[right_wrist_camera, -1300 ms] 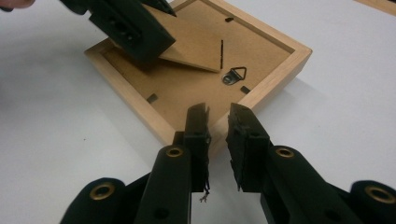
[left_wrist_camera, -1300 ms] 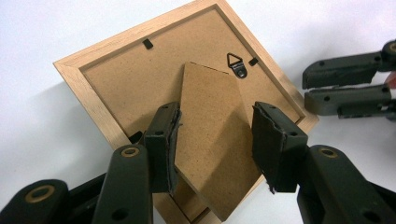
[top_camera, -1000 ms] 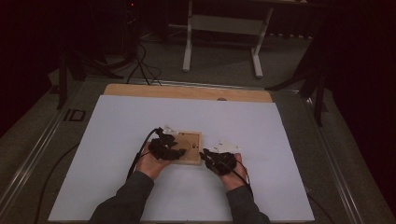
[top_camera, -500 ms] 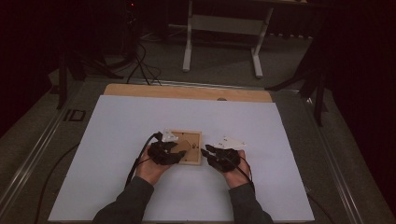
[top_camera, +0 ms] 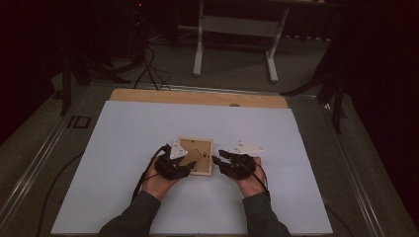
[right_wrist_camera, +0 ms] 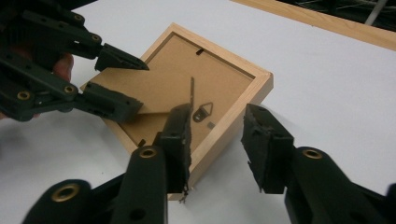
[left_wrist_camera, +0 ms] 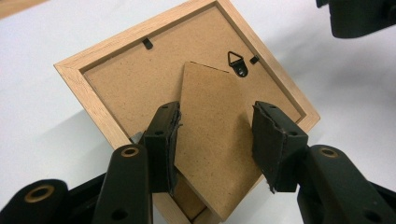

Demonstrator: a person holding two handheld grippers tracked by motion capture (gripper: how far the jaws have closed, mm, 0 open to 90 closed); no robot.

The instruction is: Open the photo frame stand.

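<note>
While the high view gives only a small wooden picture frame (top_camera: 195, 156) lying back-up near the counter's (top_camera: 123, 128) near edge, the left gripper (left_wrist_camera: 217, 135) view shows its fold-out stand (left_wrist_camera: 215, 140) between parted fingers, one pad touching. The right gripper (right_wrist_camera: 217, 144), fingers just opening, straddles the frame's corner without pressing. Its hanger (right_wrist_camera: 204, 112) points toward the far edge.

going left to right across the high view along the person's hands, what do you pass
bare white table surface → left hand-held gripper → wooden picture frame, lying back side up → right hand-held gripper → bare white surface again, then the table's metal edge rail
</note>
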